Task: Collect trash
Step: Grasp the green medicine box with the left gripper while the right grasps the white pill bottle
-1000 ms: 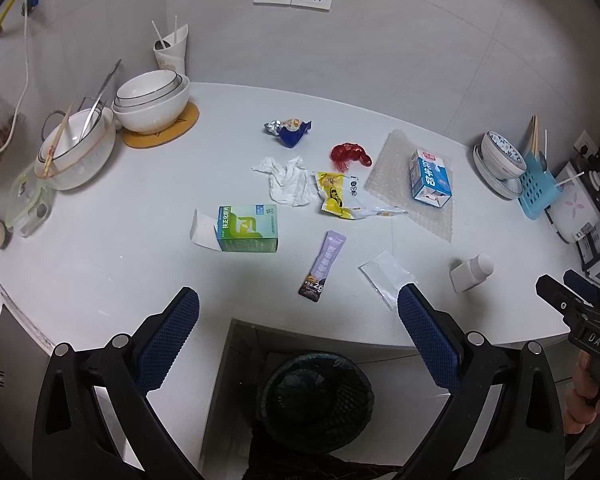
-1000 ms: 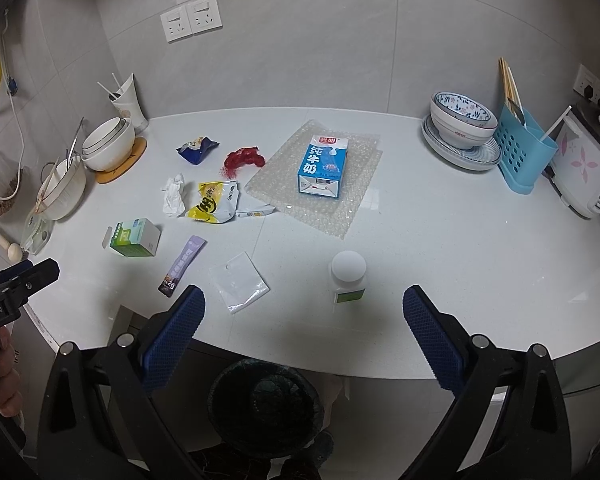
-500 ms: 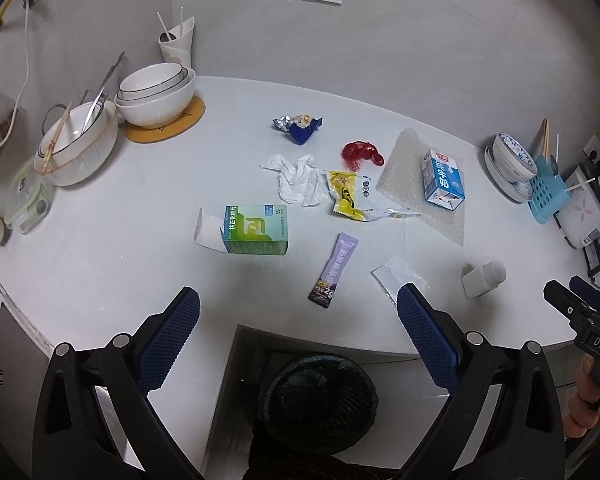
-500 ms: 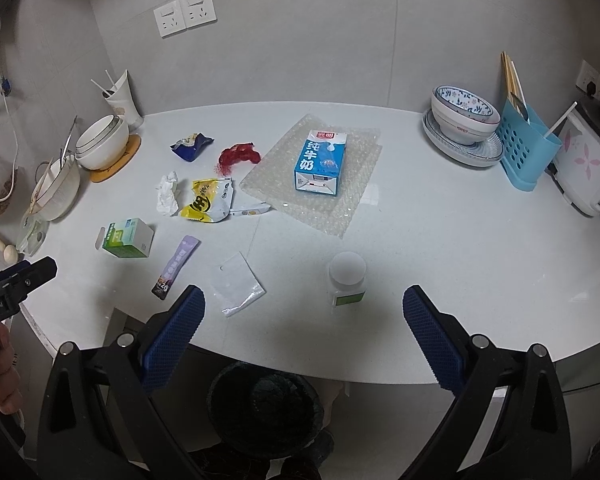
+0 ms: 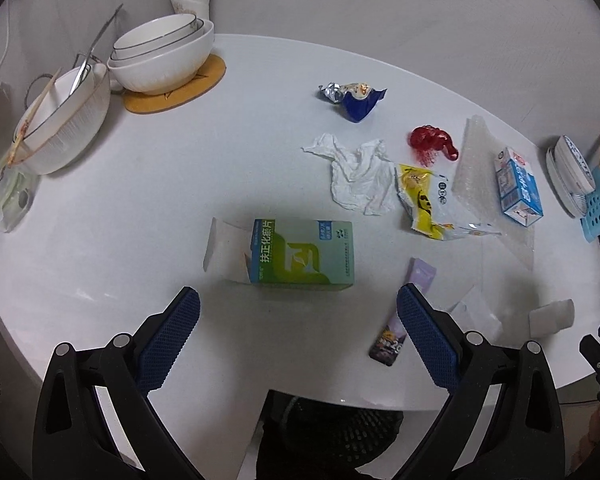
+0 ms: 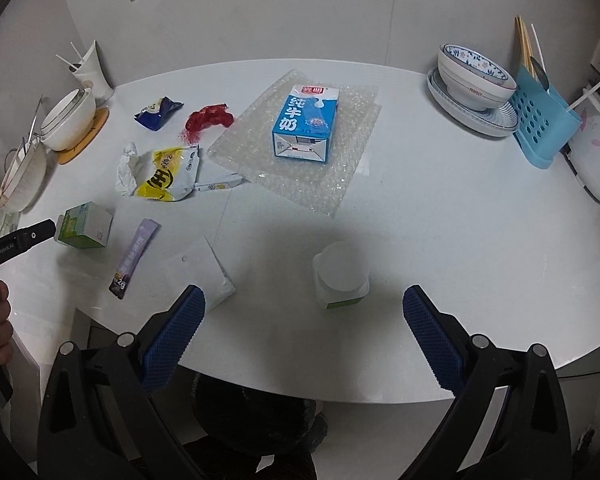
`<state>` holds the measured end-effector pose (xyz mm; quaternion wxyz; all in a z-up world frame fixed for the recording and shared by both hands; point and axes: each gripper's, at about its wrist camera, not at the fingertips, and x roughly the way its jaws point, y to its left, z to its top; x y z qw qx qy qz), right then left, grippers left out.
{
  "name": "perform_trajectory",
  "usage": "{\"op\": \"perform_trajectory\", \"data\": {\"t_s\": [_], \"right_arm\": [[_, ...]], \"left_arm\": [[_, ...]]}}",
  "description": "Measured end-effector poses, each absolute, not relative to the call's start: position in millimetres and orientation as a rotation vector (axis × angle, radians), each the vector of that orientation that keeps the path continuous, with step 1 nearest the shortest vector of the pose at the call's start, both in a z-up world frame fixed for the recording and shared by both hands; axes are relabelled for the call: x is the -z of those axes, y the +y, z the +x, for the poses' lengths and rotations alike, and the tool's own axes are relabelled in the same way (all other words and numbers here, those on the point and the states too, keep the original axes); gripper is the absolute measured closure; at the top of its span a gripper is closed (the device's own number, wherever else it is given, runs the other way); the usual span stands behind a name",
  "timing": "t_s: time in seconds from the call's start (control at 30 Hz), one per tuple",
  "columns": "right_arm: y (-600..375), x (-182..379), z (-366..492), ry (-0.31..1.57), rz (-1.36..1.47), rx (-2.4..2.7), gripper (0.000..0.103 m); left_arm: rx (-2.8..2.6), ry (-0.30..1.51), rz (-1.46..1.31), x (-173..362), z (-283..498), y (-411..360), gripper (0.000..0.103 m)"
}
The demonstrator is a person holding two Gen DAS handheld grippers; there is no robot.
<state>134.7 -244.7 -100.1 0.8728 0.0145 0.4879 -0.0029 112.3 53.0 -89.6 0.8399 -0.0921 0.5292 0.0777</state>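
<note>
Trash lies scattered on the white counter. A green medicine box lies just ahead of my open, empty left gripper. Beyond it are a crumpled tissue, a yellow snack bag, a red net, a blue wrapper and a purple sachet. My right gripper is open and empty, with a small white bottle just ahead between its fingers' line. A milk carton lies on bubble wrap. A clear plastic bag lies near the right gripper's left finger.
A dark mesh bin stands below the counter edge; it also shows in the right wrist view. Stacked bowls stand at the back left. A bowl on plates and a blue utensil holder stand at the right.
Both grippers have moved forward and lower toward the counter. The left one now sits close to the green box, the right one close to the white bottle. Both stay open.
</note>
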Motion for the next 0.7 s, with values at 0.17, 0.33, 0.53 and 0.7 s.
{"op": "perform_trajectory", "data": {"t_s": [0.17,0.33,0.53,0.7], "right_arm": [[-247.4,116.7,154.4,1.061,0.026,0.039,0.008],[-251.8,132.9,168.4,1.100,0.041,0.064,0.010],[-256.8,153.3,177.9,1.152,0.061,0.084,0.021],[-260.0,164.3,182.3,1.190,0.082,0.093,0.035]], "left_arm": [[-0.155,1.168,-0.191,116.0,139.2,55.4,0.007],[-0.140,1.203,-0.178,134.1,157.2,55.0,0.007],[-0.123,1.243,-0.169,150.2,168.2,53.1,0.016],[-0.104,1.250,-0.161,153.1,171.7,50.0,0.032]]}}
